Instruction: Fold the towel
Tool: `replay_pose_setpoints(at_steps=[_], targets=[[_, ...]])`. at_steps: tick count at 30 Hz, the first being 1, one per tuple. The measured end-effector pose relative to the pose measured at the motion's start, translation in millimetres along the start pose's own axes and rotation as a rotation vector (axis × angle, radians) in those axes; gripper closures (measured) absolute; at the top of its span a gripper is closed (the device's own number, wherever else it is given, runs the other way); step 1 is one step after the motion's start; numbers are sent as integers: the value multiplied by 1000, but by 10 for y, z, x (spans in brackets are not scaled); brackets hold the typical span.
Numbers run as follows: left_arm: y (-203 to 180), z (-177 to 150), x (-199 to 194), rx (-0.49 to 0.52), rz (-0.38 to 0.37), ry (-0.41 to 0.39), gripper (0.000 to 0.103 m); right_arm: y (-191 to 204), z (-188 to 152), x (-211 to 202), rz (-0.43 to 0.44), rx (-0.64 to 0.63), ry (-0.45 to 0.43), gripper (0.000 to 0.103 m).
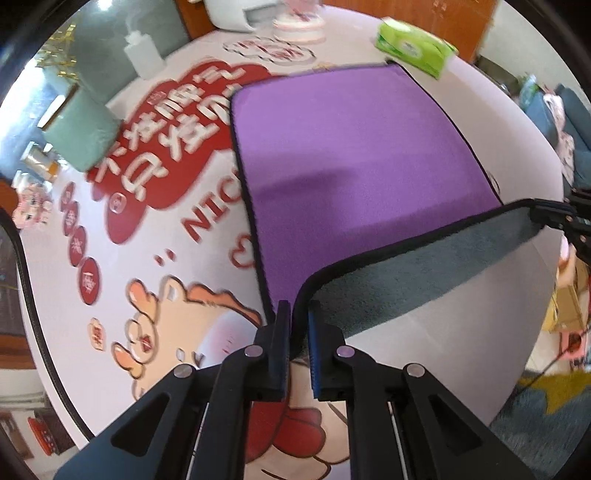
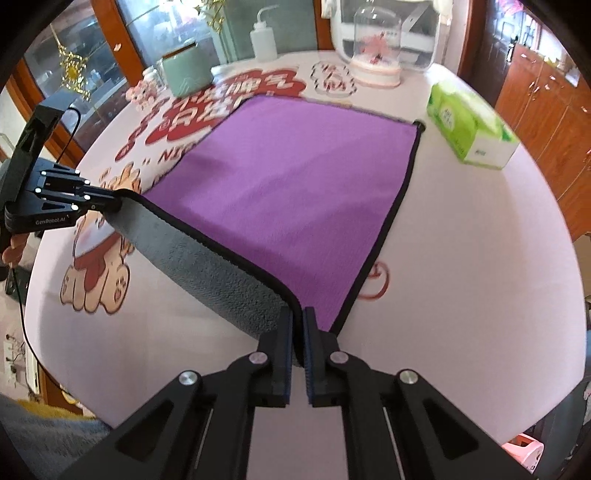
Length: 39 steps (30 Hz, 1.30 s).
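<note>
A purple towel [image 1: 351, 147] with a black hem and grey underside lies spread on the round printed table [image 1: 177, 302]; it also shows in the right wrist view [image 2: 288, 192]. My left gripper [image 1: 298, 314] is shut on the towel's near left corner, lifted so the grey underside [image 1: 424, 269] shows. My right gripper [image 2: 298, 317] is shut on the near right corner. The near edge [image 2: 207, 258] hangs raised between both grippers. The right gripper shows at the left wrist view's right edge [image 1: 554, 218]; the left gripper shows in the right wrist view [image 2: 96, 199].
A green tissue box [image 2: 472, 125] stands right of the towel, also in the left wrist view [image 1: 413, 48]. A green container [image 2: 186, 70], a squeeze bottle [image 2: 263, 40], a glass dome on a pink base [image 2: 376, 48] and a white appliance [image 1: 236, 14] stand at the far edge.
</note>
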<state>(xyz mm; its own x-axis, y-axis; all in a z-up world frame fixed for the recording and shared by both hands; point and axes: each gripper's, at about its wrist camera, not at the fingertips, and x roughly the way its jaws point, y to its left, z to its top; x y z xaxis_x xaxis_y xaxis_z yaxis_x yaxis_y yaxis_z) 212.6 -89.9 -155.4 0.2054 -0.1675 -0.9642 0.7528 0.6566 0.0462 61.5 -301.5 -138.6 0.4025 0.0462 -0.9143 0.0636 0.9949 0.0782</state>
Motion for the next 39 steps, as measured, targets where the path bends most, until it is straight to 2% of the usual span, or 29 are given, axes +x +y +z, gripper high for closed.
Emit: replay_pose_setpoints(at_steps=[5, 10, 21, 28, 39], targets=[[88, 306, -173, -37, 68, -82, 96, -66, 295, -124, -46, 9, -66, 98], [149, 689, -215, -59, 131, -125, 96, -187, 675, -176, -98, 18, -127, 98], [328, 1527, 16, -139, 214, -200, 96, -661, 1474, 128, -167, 105, -168, 98], [418, 1887, 324, -185, 224, -191, 96, -913, 1758, 421, -178, 164, -154, 98], [492, 2098, 806, -219, 237, -146, 96, -1087, 1938, 956, -209, 220, -96, 98]])
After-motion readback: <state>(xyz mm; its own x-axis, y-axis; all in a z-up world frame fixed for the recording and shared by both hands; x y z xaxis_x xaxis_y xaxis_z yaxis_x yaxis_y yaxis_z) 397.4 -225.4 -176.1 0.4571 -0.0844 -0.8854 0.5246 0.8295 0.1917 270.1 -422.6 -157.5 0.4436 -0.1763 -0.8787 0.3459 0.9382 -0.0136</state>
